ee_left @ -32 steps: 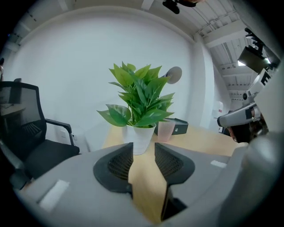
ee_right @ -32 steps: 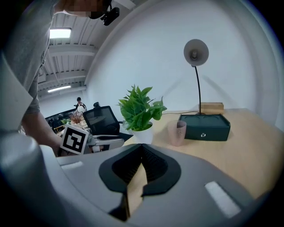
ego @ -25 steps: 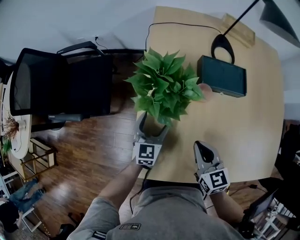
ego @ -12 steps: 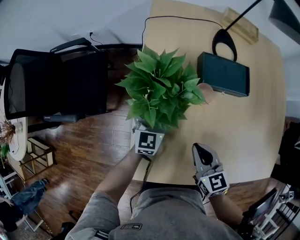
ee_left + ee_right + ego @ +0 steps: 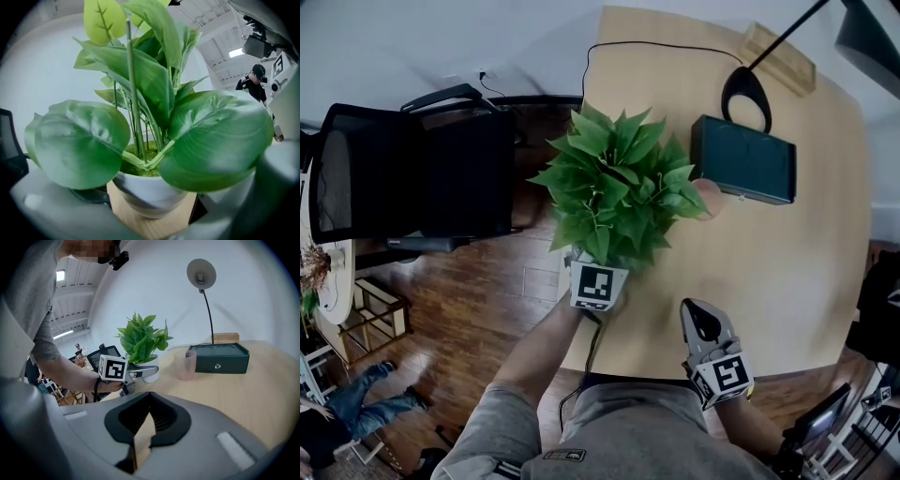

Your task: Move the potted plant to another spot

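The potted plant (image 5: 619, 192) stands near the left edge of the wooden table (image 5: 787, 272), its green leaves hiding the white pot from above. My left gripper (image 5: 600, 272) reaches under the leaves from the near side. In the left gripper view the pot (image 5: 150, 197) sits between the jaws with bare wood showing on both sides; the jaws are closing and do not press on it. The right gripper view shows that gripper (image 5: 140, 373) level against the pot (image 5: 149, 370). My right gripper (image 5: 703, 323) rests shut and empty near the table's front edge.
A dark green box (image 5: 742, 159) lies behind the plant to the right, with a pink cup (image 5: 708, 197) between them. A desk lamp's base (image 5: 745, 94) and a wooden block (image 5: 778, 56) sit at the back. A black chair (image 5: 412, 169) stands left of the table.
My left gripper has slid forward under the leaves, so its fingers no longer show from above. Its jaws have spread around the pot. The right gripper has stayed put.
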The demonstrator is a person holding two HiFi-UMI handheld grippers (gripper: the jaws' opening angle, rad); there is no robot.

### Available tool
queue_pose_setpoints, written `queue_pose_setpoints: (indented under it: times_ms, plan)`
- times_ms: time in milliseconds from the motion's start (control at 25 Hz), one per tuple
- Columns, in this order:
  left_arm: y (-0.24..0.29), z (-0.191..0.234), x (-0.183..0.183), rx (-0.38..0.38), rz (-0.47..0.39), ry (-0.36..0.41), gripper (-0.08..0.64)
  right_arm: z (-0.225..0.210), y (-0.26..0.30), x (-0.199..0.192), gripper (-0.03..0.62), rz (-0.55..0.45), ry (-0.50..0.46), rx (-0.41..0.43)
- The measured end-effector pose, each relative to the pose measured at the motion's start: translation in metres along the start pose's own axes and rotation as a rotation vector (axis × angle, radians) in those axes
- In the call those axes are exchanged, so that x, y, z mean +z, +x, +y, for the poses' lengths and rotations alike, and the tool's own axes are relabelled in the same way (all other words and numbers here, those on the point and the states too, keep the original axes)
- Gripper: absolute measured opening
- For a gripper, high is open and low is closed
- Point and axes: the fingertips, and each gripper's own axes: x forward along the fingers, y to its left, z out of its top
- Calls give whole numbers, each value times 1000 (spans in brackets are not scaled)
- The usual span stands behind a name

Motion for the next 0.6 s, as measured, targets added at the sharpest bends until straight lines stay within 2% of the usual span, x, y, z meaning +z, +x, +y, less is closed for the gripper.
queue_pose_setpoints:
  times_ms: [600]
  plan:
    - [-5, -2, -1, 14, -20, -41, 528, -8, -2, -4, 5, 10, -9, 10]
